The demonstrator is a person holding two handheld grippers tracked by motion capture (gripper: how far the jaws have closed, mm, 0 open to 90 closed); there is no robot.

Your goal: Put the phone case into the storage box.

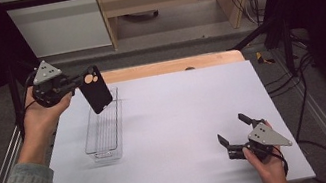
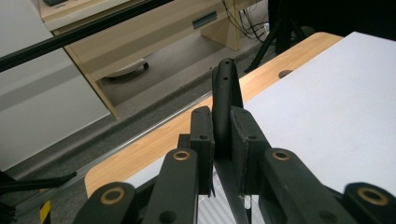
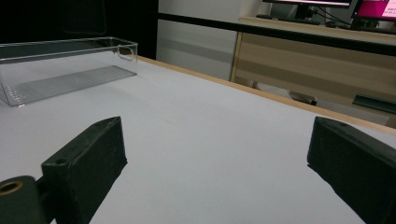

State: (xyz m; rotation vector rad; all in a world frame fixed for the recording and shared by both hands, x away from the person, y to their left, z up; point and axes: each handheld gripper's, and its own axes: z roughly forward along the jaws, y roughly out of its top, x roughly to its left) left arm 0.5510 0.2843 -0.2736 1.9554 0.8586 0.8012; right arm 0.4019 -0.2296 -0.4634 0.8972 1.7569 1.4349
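At the far left my left gripper [image 1: 77, 82] is clamped on a black phone case [image 1: 95, 88], its pads pinching one long edge so the rest of the case sticks out free beyond the jaws. In the left gripper view that case [image 2: 224, 100] stands edge-on between the two pads, which tells me the hold is thin but square. I carry it tilted, lower end hanging over the far end of the clear plastic tray [image 1: 91, 143], because the tray looks like the place it is meant to go and the narrow trough wants the case brought in lengthwise. The tray lies on the white table mat [image 1: 181, 118] near its left edge, long side running away from me; its ribbed floor is bare, nothing in it yet. Over at the right, my right gripper [image 1: 233, 130] rests low on the mat, well apart from the tray, jaws spread wide and holding nothing, just kept out of the way.
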